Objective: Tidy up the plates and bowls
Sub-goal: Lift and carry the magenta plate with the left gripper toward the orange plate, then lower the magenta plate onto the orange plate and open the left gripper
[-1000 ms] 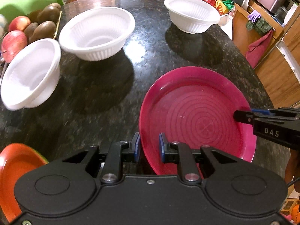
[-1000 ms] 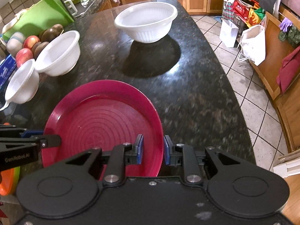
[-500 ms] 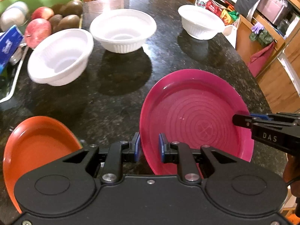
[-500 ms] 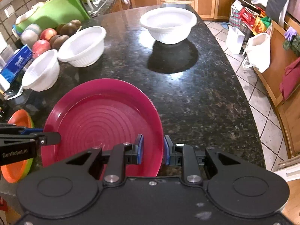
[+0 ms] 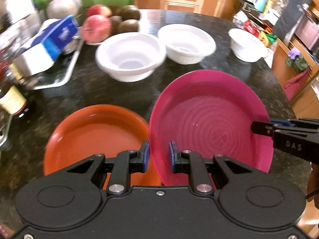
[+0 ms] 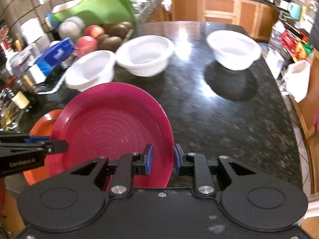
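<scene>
Left wrist view: the background is smeared with blur, so the clutter at far left is hard to read beyond a blue-and-white carton [image 5: 49,43] and some fruit [image 5: 97,26]. The left gripper [image 5: 159,153] straddles the near-left rim of the magenta plate [image 5: 211,123], one blue pad on each side; whether the pads press the rim cannot be told. The plate is held above the dark granite counter [image 5: 111,93], tilted with its left edge raised and its concave face turned to the right. The right gripper [image 5: 259,128] enters from the right edge, cut off by the frame, its tips on the plate's right rim. The orange plate [image 5: 95,133] lies flat just left of the magenta one, its near edge hidden by the gripper body. Three white bowls [image 5: 129,59] [image 5: 187,43] [image 5: 247,44] stand upright beyond.

Right wrist view: the right gripper [image 6: 163,158] straddles the plate's [image 6: 111,125] right rim, which rises steeply between the pads. The left gripper [image 6: 57,145], cut off at the left, reaches the opposite rim. Only a sliver of the orange plate [image 6: 44,123] shows behind the magenta one. The bowls [image 6: 91,69] [image 6: 145,55] [image 6: 233,49] are blurred.
</scene>
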A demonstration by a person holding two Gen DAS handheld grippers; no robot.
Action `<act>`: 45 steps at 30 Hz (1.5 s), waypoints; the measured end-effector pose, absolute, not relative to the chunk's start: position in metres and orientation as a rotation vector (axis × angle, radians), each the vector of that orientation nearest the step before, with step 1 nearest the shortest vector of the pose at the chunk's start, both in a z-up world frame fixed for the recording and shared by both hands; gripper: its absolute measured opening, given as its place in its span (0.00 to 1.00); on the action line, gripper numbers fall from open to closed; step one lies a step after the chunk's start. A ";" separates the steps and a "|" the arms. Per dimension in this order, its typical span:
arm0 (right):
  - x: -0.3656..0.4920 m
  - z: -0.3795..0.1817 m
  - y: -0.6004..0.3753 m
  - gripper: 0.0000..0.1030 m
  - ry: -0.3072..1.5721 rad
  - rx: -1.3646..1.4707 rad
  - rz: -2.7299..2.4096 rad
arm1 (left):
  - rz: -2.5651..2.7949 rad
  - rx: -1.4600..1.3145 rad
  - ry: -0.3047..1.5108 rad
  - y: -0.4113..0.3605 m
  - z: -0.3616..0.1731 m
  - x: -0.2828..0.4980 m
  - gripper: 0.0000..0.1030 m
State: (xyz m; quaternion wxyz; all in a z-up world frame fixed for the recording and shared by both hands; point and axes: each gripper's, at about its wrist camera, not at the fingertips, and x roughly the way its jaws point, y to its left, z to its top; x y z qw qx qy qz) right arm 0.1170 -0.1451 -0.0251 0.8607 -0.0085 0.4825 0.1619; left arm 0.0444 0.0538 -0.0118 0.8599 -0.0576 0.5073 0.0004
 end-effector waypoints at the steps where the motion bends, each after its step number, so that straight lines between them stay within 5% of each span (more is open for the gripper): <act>1: 0.116 -0.023 -0.137 0.24 1.008 -0.024 0.358 | 0.015 -0.129 1.064 0.060 -0.011 0.042 0.26; 20: 0.106 -0.030 -0.007 0.24 1.037 -0.144 0.561 | 0.228 -0.215 1.059 0.168 -0.022 -0.001 0.26; 45: 0.121 -0.043 0.012 0.28 1.089 -0.121 0.522 | 0.207 -0.244 1.120 0.191 -0.041 0.013 0.27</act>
